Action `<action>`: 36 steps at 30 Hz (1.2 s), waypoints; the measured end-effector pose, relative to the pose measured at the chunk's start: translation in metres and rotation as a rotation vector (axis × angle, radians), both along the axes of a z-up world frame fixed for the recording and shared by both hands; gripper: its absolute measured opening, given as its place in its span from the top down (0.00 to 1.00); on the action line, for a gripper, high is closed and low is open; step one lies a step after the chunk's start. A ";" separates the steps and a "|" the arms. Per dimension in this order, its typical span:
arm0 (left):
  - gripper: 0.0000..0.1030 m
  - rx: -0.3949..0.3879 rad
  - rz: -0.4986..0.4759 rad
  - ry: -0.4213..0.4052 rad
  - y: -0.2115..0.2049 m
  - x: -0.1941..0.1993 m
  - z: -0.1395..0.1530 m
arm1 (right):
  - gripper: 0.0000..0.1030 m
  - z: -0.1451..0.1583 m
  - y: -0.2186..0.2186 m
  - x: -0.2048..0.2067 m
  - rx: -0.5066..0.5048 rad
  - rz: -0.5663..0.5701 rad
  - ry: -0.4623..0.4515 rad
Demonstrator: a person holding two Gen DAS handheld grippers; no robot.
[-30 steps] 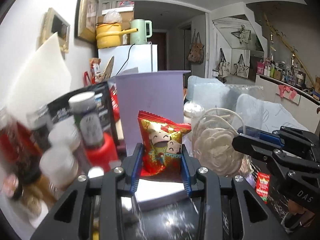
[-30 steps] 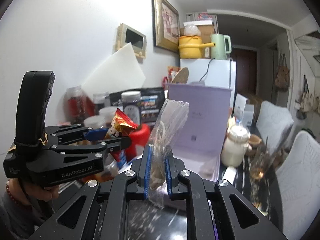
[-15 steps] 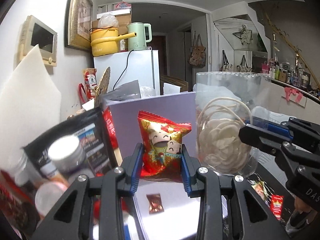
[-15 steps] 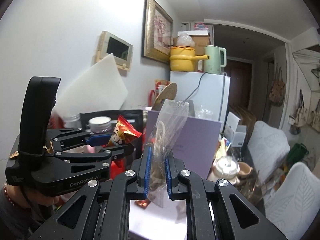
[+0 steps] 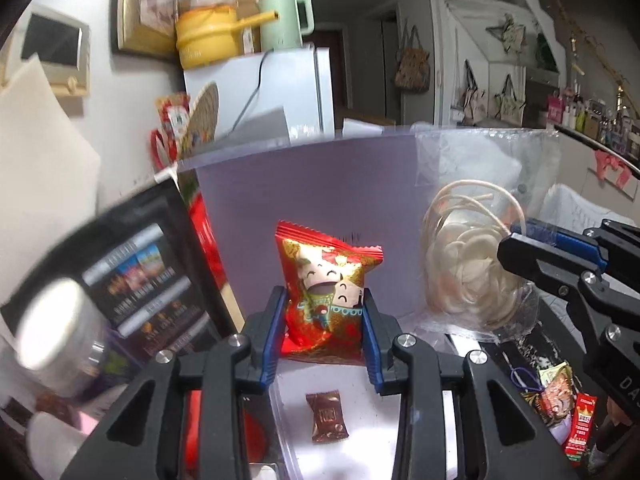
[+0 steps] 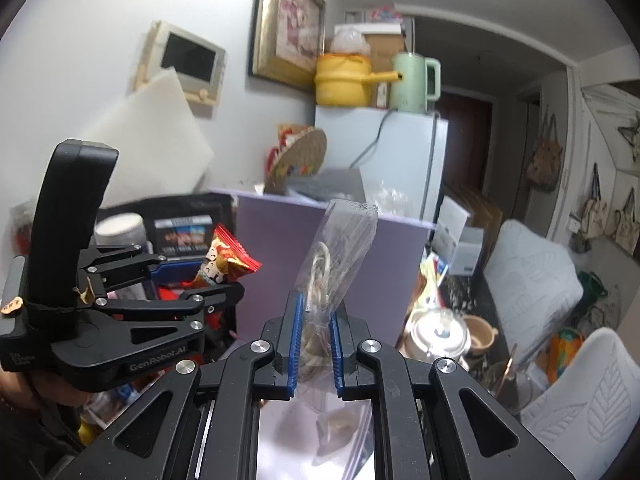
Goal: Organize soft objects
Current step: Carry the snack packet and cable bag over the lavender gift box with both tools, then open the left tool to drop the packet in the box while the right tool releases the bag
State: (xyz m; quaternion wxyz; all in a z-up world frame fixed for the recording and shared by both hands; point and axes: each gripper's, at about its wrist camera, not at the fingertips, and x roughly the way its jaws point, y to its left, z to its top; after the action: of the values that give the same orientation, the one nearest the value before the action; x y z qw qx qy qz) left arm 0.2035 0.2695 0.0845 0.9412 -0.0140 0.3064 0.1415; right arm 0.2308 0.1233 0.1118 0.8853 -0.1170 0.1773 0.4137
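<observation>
With the left tool pinching the red snack packet and the right tool pinching the clear bag, lower both gently inside the lilac box, well short of its back wall, beside the brown candy.

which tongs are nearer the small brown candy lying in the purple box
Left. The left tongs, shut on the red snack packet, hang right above the brown candy. The right tongs, holding the clear bag, sit off to its right.
</observation>
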 end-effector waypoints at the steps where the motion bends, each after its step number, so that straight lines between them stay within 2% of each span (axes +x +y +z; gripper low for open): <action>1: 0.67 -0.007 0.001 0.018 0.001 0.004 -0.007 | 0.87 -0.005 0.002 0.004 -0.010 -0.005 0.010; 10: 0.67 -0.029 0.000 0.133 -0.009 0.014 -0.059 | 0.87 -0.053 0.012 0.022 -0.089 -0.015 0.112; 20: 0.67 -0.048 -0.011 0.217 -0.014 0.021 -0.098 | 0.87 -0.101 0.015 0.028 -0.143 -0.017 0.209; 29: 0.67 -0.048 0.012 0.302 -0.008 0.035 -0.128 | 0.87 -0.117 0.017 0.034 -0.170 -0.037 0.227; 36: 0.67 -0.081 0.035 0.345 0.002 0.041 -0.149 | 0.87 -0.120 0.024 0.035 -0.192 -0.037 0.214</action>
State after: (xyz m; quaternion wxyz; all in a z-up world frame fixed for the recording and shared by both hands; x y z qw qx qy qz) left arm 0.2441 0.2712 -0.0640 0.8709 -0.0329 0.4683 0.1457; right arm 0.2662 0.1471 -0.0080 0.8535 -0.1533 0.3117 0.3885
